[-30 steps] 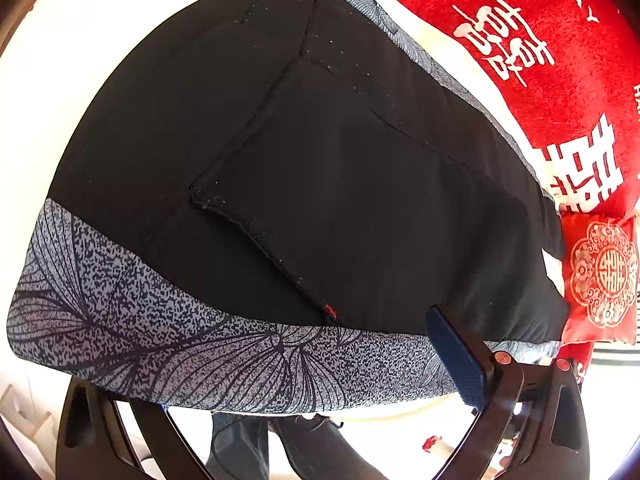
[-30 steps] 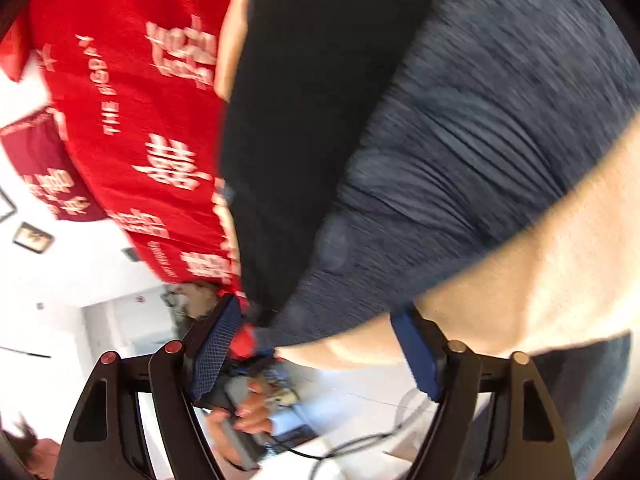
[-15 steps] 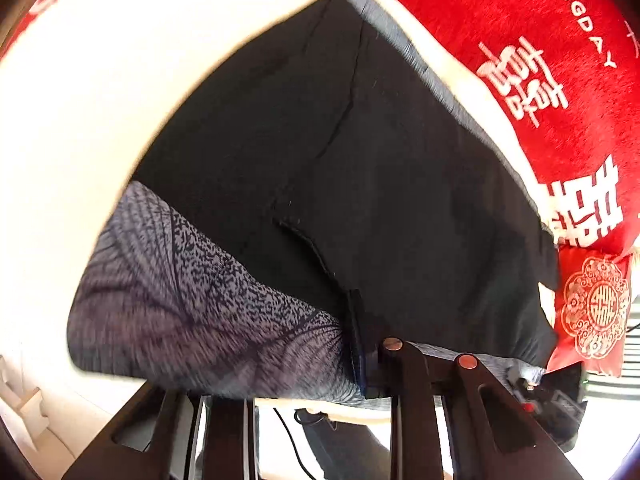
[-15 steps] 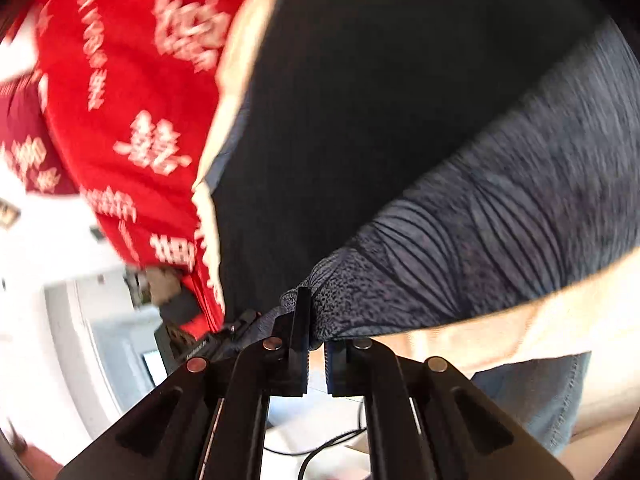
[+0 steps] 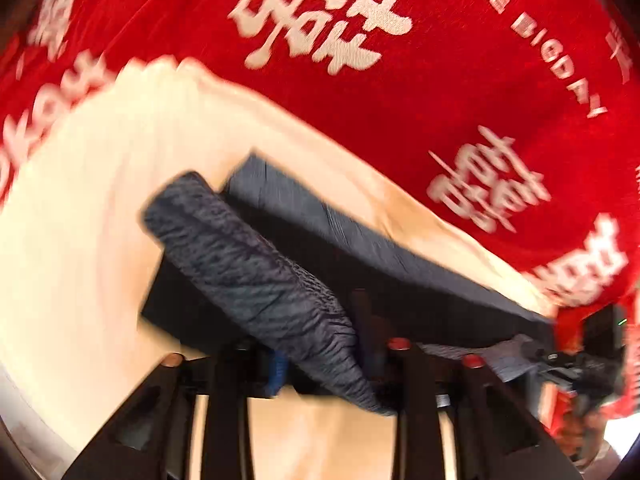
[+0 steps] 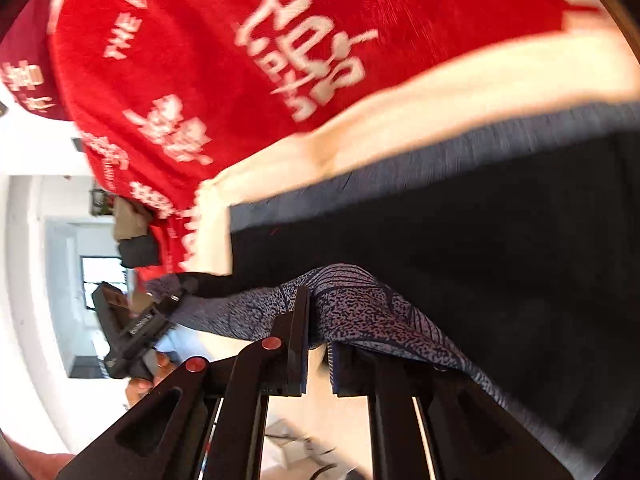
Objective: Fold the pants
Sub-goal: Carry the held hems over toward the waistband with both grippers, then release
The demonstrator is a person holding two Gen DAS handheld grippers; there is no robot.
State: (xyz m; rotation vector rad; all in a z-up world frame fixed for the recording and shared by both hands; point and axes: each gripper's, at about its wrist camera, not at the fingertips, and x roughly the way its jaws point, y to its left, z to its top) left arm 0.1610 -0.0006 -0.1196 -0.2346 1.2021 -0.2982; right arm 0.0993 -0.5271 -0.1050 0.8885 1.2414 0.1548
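The pants (image 5: 400, 276) are black with a grey leaf-patterned band and lie on a cream sheet (image 5: 80, 208). My left gripper (image 5: 320, 360) is shut on the grey band (image 5: 256, 276), lifted clear of the black cloth. In the right wrist view my right gripper (image 6: 318, 344) is shut on the grey band (image 6: 360, 312) at the other corner, above the black pants (image 6: 480, 240). The left gripper (image 6: 132, 332) also shows there at the left, holding the same band edge. Both views are blurred by motion.
A red blanket with white characters (image 5: 440, 40) covers the bed behind the pants and also fills the top of the right wrist view (image 6: 240, 60). The cream sheet (image 6: 400, 132) borders the pants. A bright room with a window (image 6: 100, 276) lies beyond the bed edge.
Both grippers went from open to shut on the grey band. They now lift that edge up and carry it over the black cloth toward the red blanket.
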